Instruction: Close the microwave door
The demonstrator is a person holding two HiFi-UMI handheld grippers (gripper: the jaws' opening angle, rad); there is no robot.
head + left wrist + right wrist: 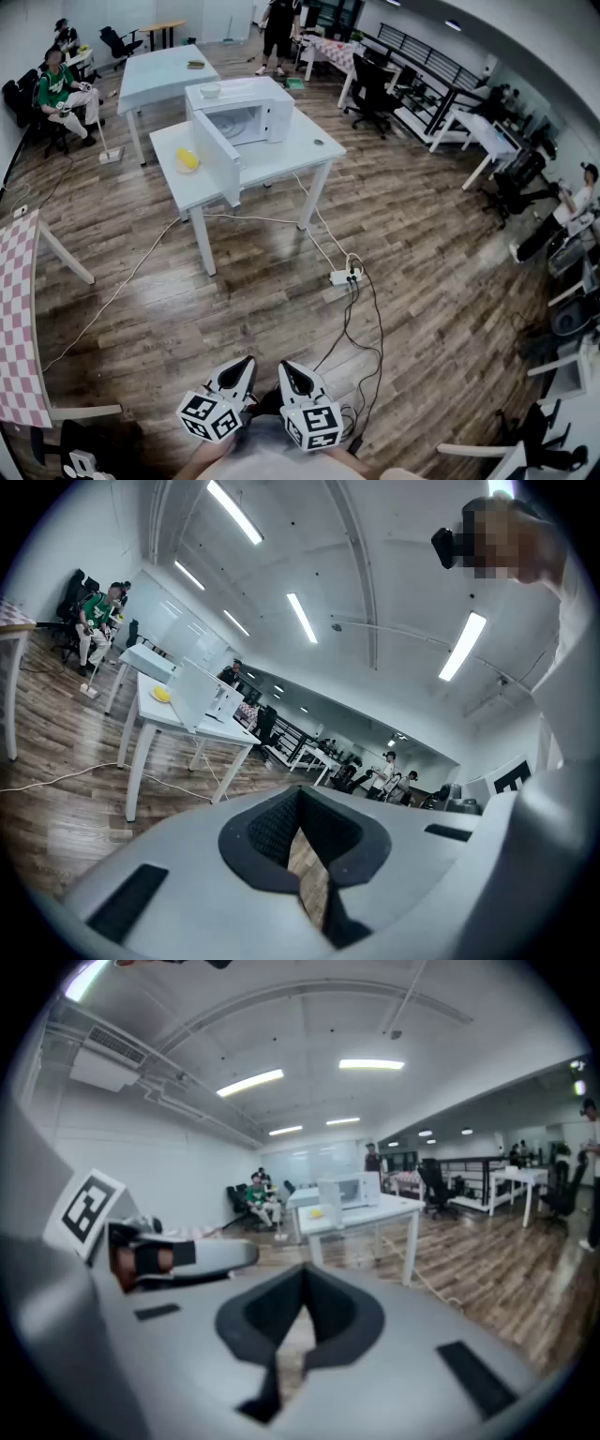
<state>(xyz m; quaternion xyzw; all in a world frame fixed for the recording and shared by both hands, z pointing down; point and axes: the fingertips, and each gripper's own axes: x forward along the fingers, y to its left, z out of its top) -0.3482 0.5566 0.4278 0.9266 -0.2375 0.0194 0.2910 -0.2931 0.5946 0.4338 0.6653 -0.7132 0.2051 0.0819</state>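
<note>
The microwave (246,111) is set on a white table (309,150) well ahead, its door (217,155) swung wide. The left gripper (246,364) and right gripper (289,369) are held low, jaws closed on nothing, probably because nothing is within reach.

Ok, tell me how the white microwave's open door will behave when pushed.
The open door, a flat hinged panel, will probably swing, not flex. The white microwave merely rests on the white table, so a hard shove might slide it.
</note>
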